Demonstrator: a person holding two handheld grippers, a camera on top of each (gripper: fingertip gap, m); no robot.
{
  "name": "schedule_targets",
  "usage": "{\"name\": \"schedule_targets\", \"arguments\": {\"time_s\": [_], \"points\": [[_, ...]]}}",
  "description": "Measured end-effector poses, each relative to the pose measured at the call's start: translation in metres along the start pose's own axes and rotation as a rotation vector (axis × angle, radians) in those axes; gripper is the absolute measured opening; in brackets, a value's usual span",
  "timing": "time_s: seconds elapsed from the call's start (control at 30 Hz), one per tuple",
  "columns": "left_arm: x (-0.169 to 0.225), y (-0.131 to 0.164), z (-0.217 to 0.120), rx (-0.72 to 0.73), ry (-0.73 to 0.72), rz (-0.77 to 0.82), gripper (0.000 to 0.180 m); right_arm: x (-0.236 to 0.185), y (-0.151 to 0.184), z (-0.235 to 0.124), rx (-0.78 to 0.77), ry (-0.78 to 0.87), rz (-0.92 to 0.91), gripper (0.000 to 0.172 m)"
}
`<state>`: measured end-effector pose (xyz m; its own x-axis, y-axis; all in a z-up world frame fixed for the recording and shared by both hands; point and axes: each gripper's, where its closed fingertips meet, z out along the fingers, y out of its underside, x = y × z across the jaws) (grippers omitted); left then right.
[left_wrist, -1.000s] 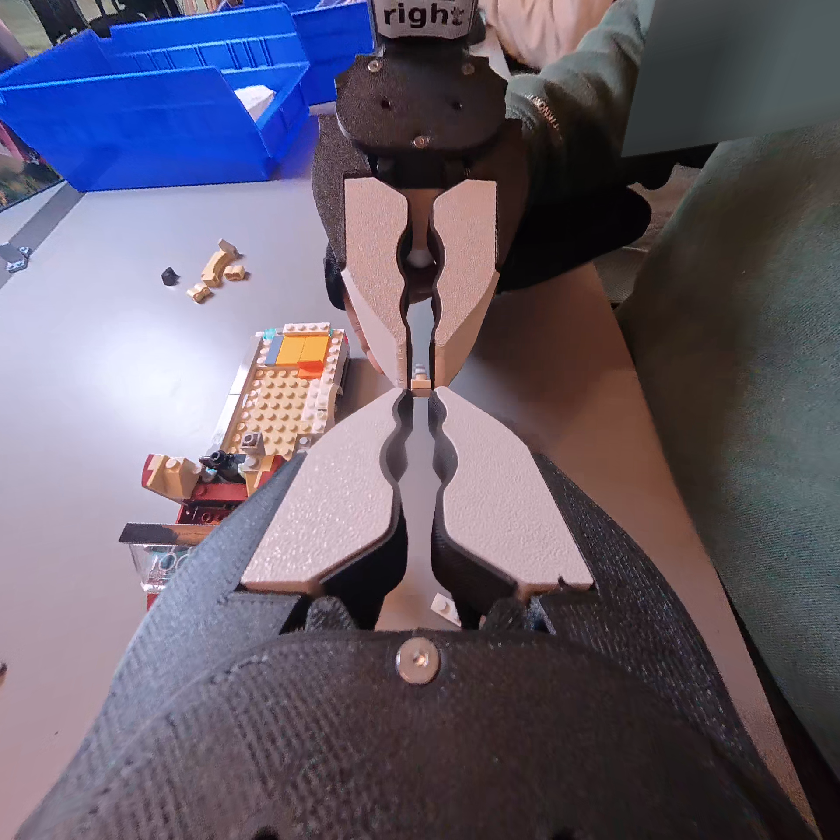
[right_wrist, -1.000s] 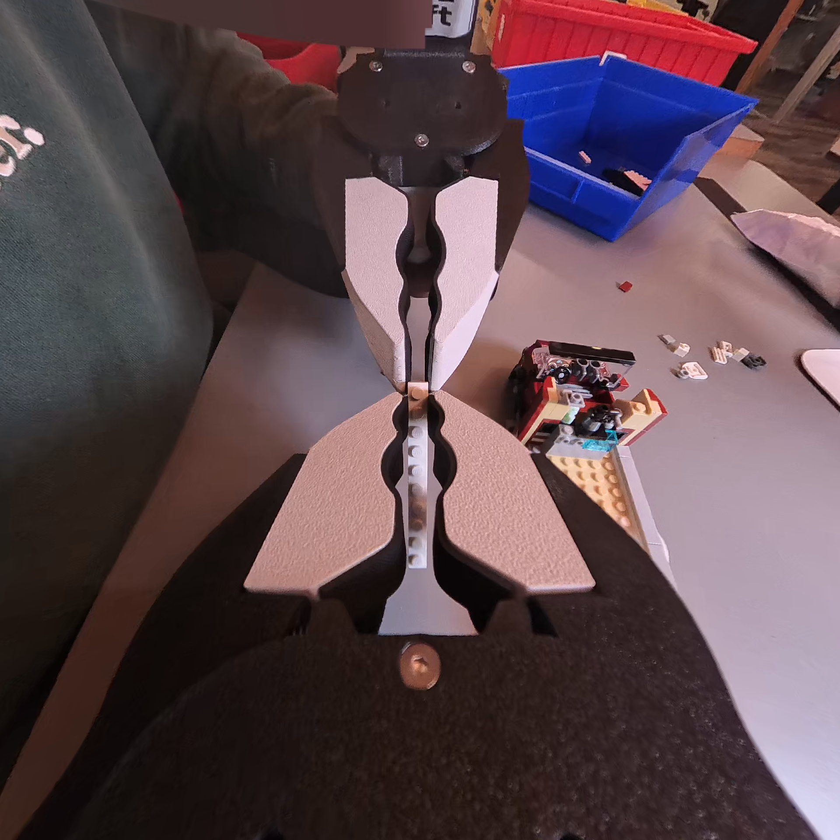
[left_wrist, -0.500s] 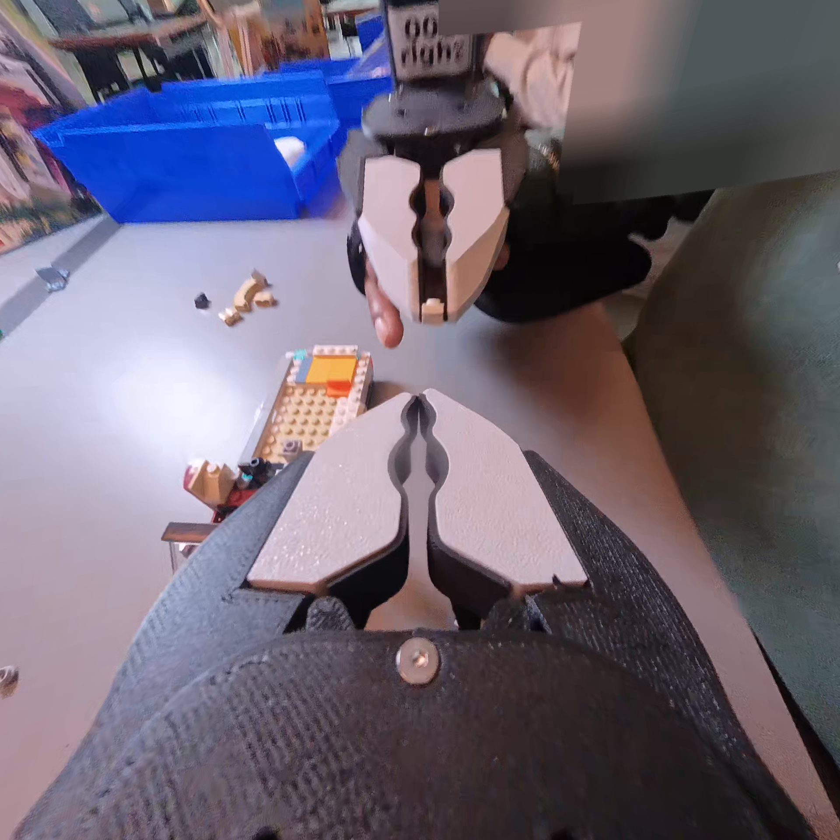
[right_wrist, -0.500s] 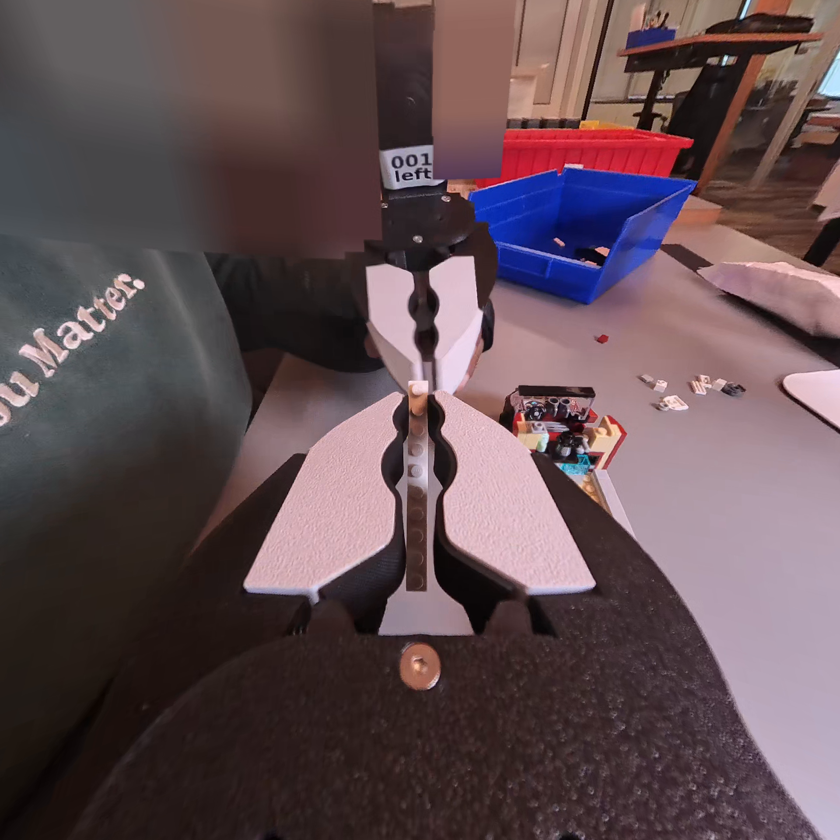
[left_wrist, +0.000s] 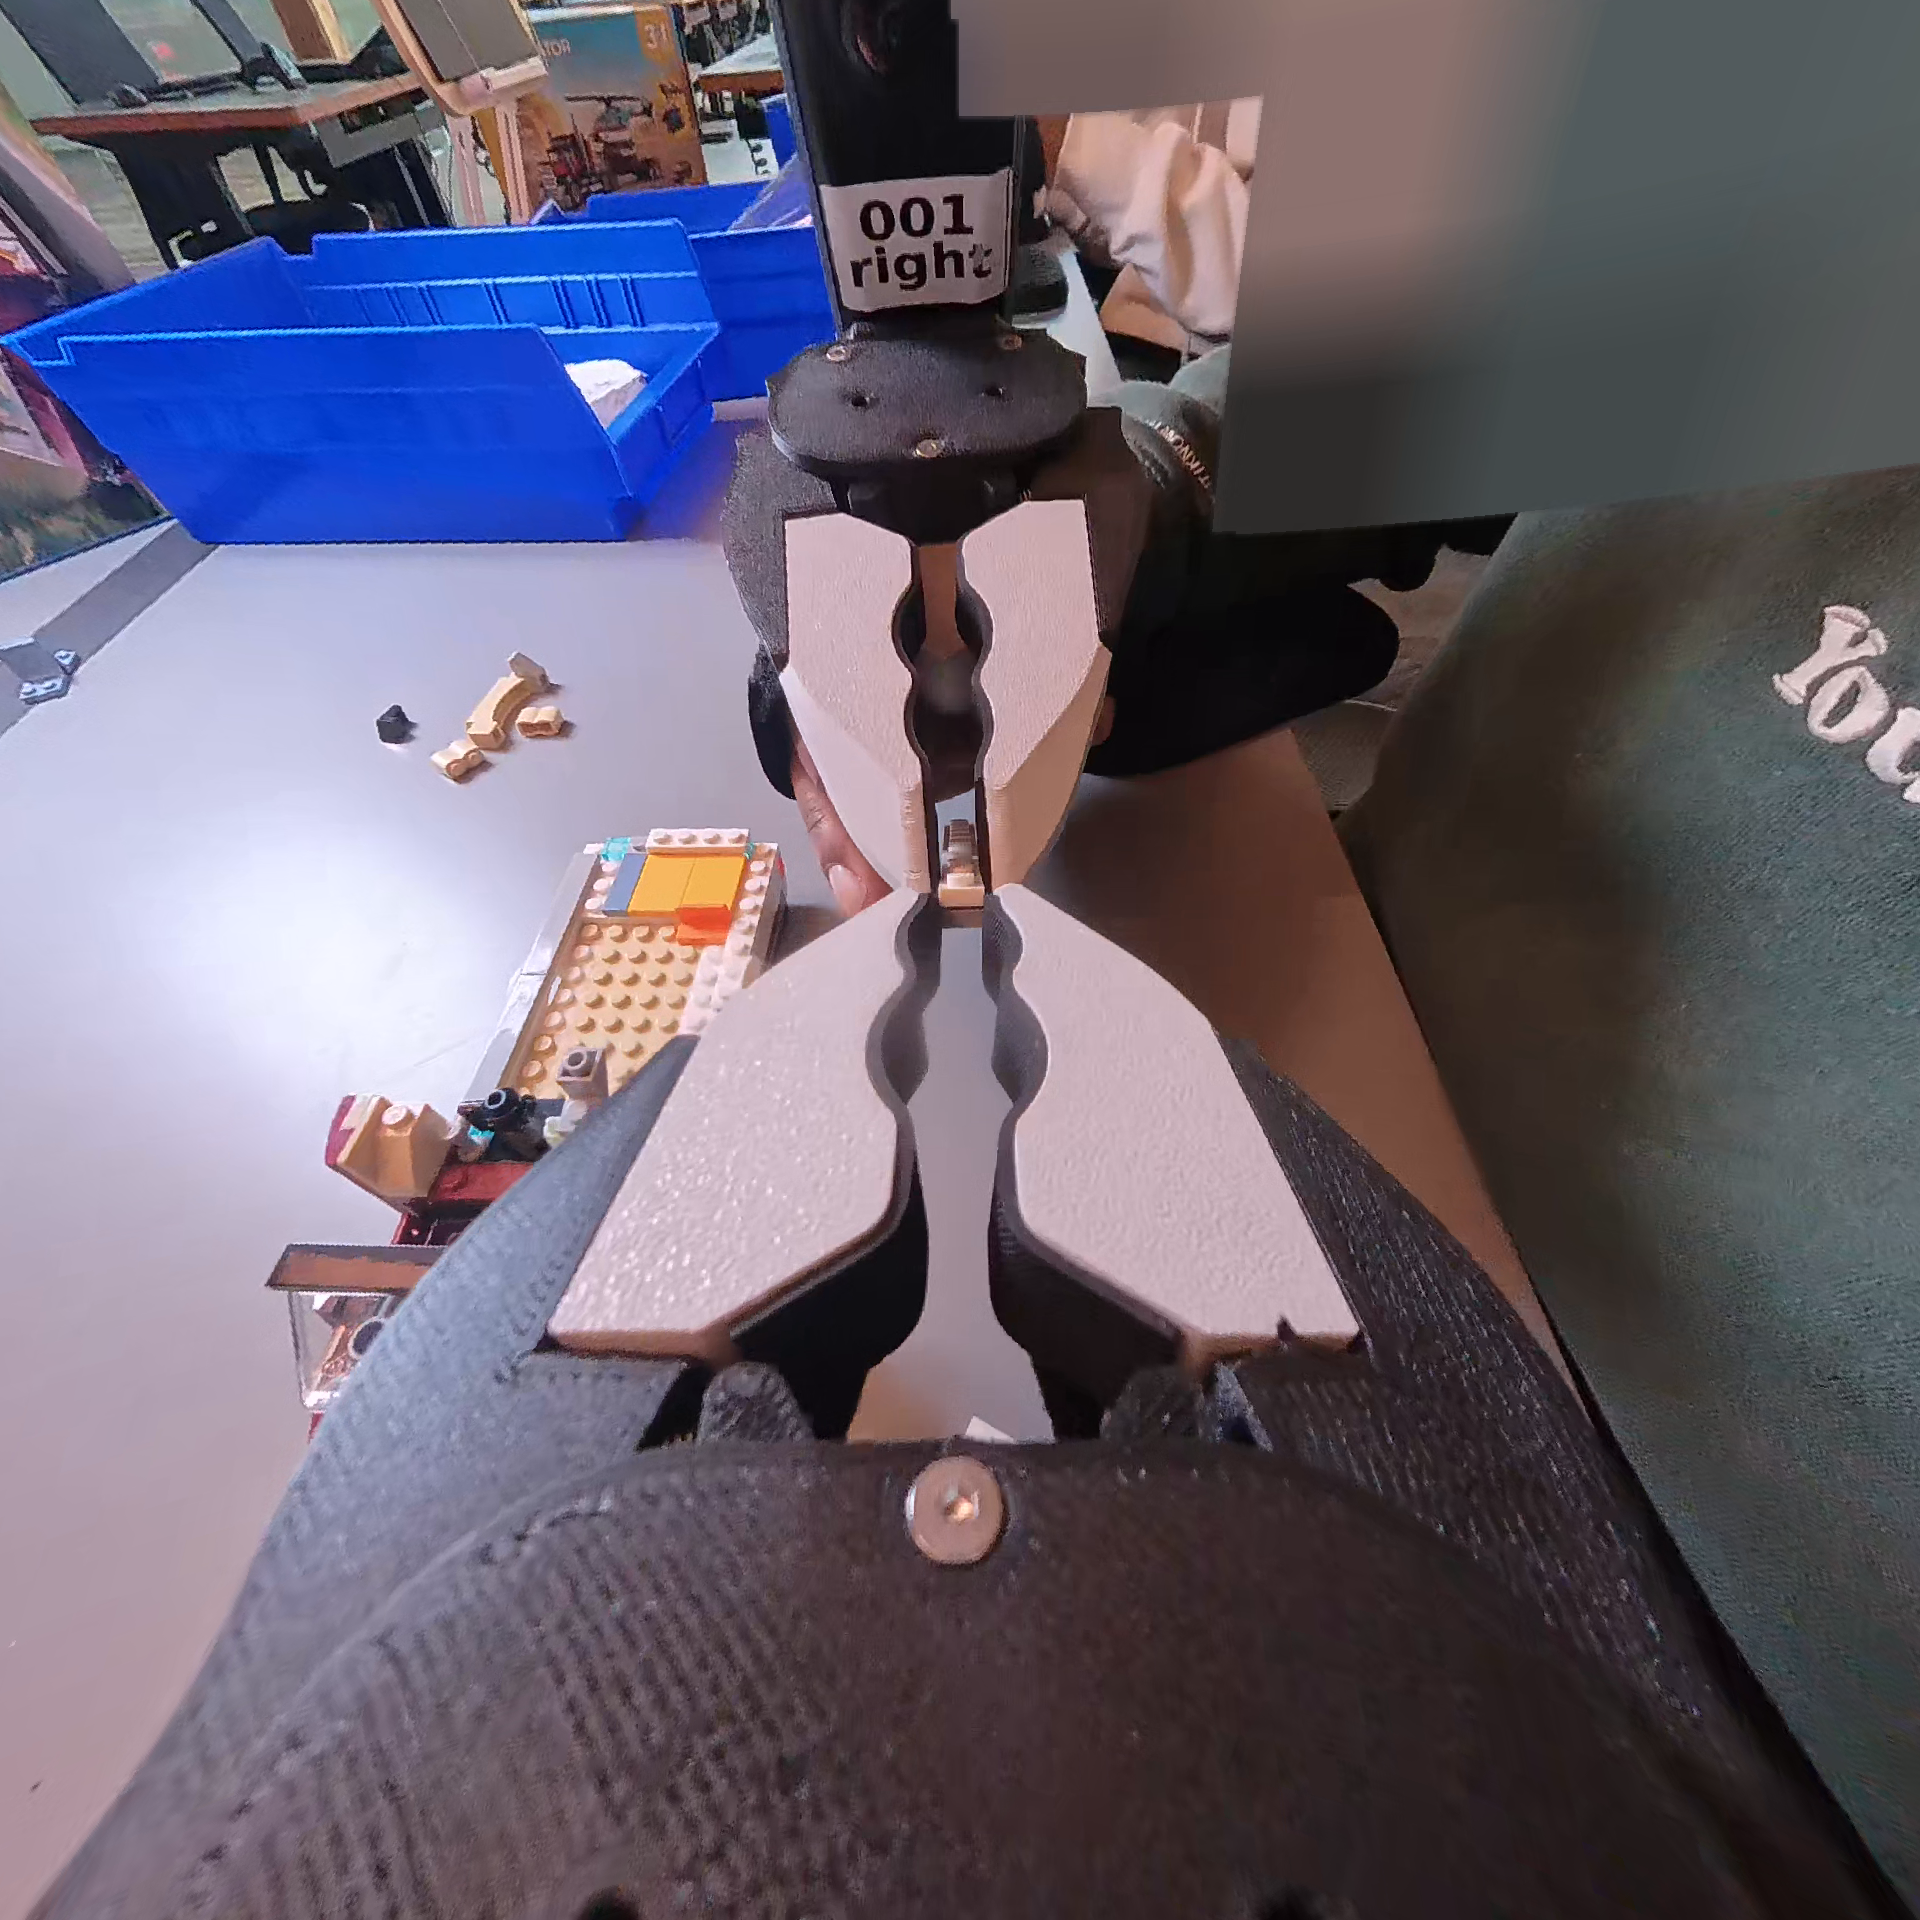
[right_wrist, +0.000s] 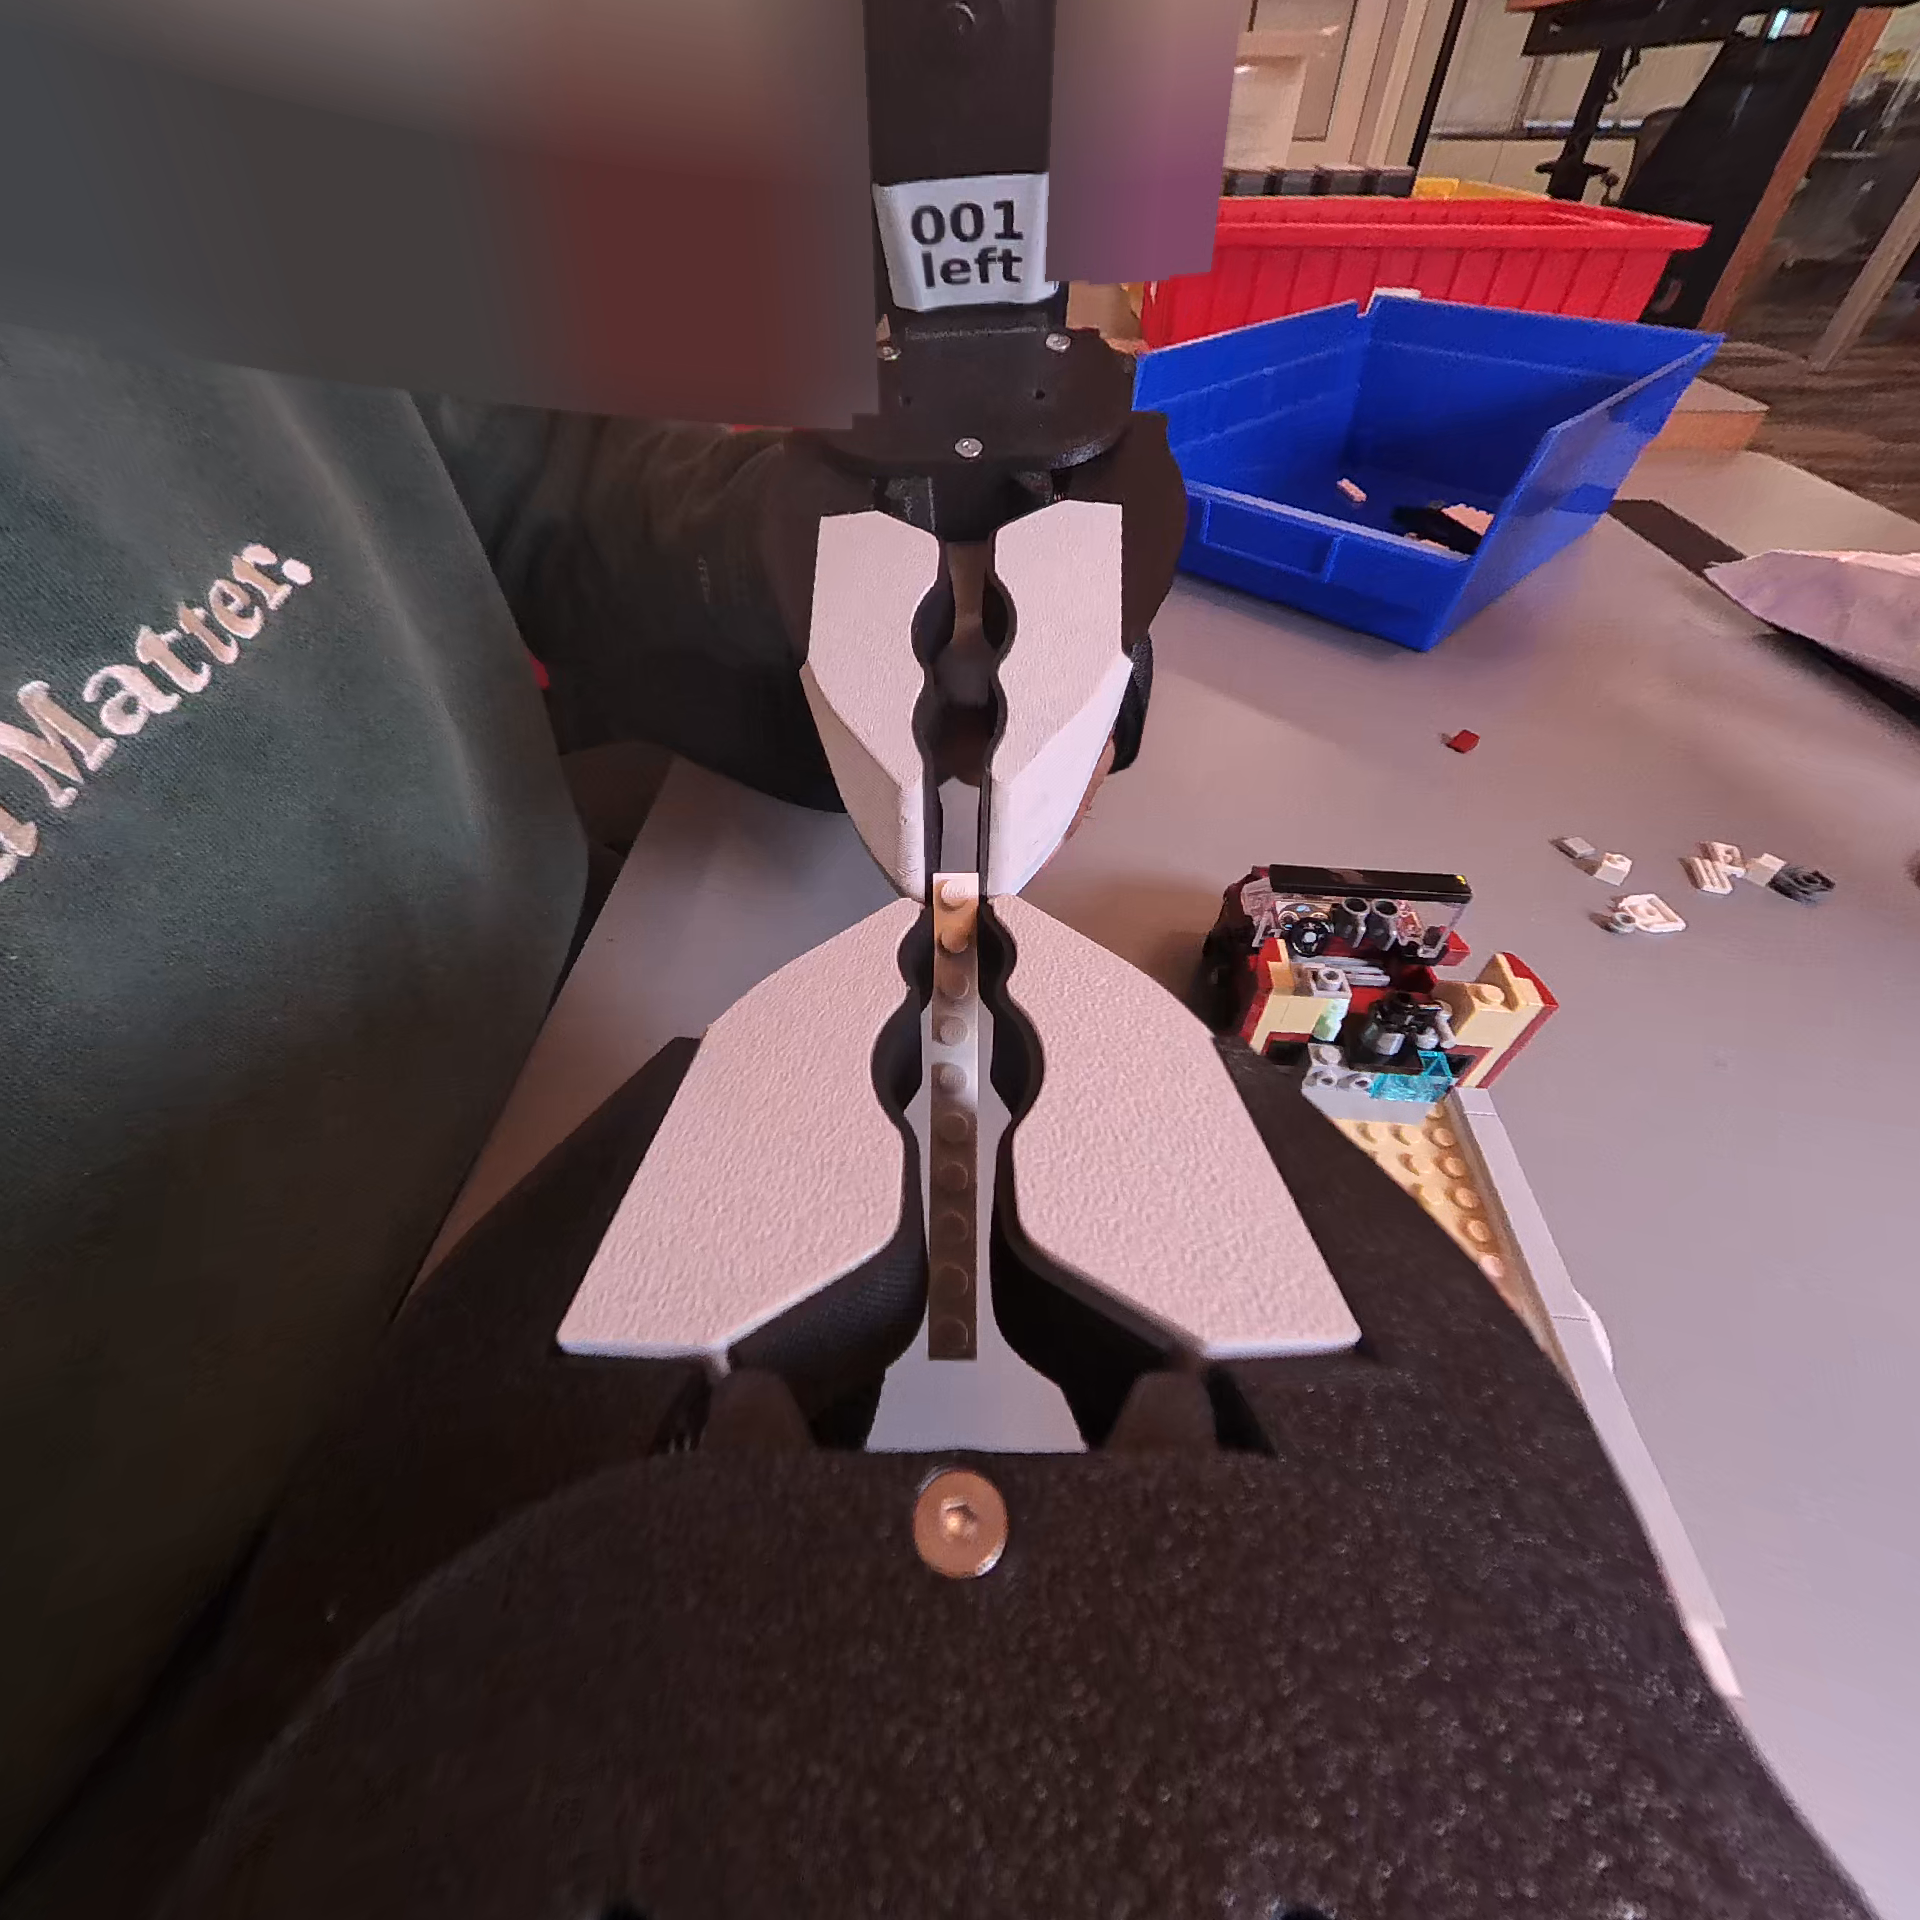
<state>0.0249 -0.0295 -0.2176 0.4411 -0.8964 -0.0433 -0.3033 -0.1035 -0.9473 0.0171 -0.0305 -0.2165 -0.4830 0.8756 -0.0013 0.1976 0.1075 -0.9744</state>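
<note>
Right wrist view showed a long, narrow studded plate (right_wrist: 954, 1122) lying lengthwise in the right hand-held gripper (right_wrist: 956, 909), both pads pressed on it. Its pale tip reached between the left hand-held gripper (left_wrist: 951, 909) fingertips, which stood narrowly apart around it; whether they pinched it I couldn't tell. A half-built brick model (right_wrist: 1382, 987) sat just beside, near the worktop (right_wrist: 1714, 1143) front edge.

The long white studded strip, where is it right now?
In the right wrist view, the long white studded strip lies lengthwise between the right gripper's fingers, its far end reaching the left gripper opposite.
</note>
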Motion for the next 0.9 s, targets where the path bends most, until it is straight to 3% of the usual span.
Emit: {"name": "schedule_targets", "arguments": {"time_s": [0.3,0.33,0.37,0.4,0.47,0.7,0.9], "points": [[0.002,0.006,0.001,-0.015,0.032,-0.024,0.009,-0.002,0.001,-0.001,0.045,-0.044,0.053,0.008],[0.002,0.011,0.001,-0.046,0.033,-0.018,0.008,-0.002,-0.007,-0.004,0.099,-0.058,0.072,0.008],[-0.005,0.034,0.002,-0.158,-0.012,0.028,0.008,0.001,-0.027,-0.016,0.222,-0.072,0.123,0.008],[-0.002,0.048,0.003,-0.179,0.008,-0.011,0.008,0.008,-0.045,-0.031,0.304,-0.058,0.135,0.008],[-0.002,0.027,0.0,-0.078,0.019,-0.047,0.008,0.007,-0.037,-0.03,0.216,0.011,0.023,0.008],[-0.02,0.017,-0.013,-0.063,-0.034,-0.022,0.008,0.029,-0.041,-0.042,0.275,0.058,0.144,0.008],[-0.047,-0.009,-0.051,0.091,-0.132,-0.045,0.008,0.038,-0.025,-0.039,0.16,0.127,0.132,0.008]]}}
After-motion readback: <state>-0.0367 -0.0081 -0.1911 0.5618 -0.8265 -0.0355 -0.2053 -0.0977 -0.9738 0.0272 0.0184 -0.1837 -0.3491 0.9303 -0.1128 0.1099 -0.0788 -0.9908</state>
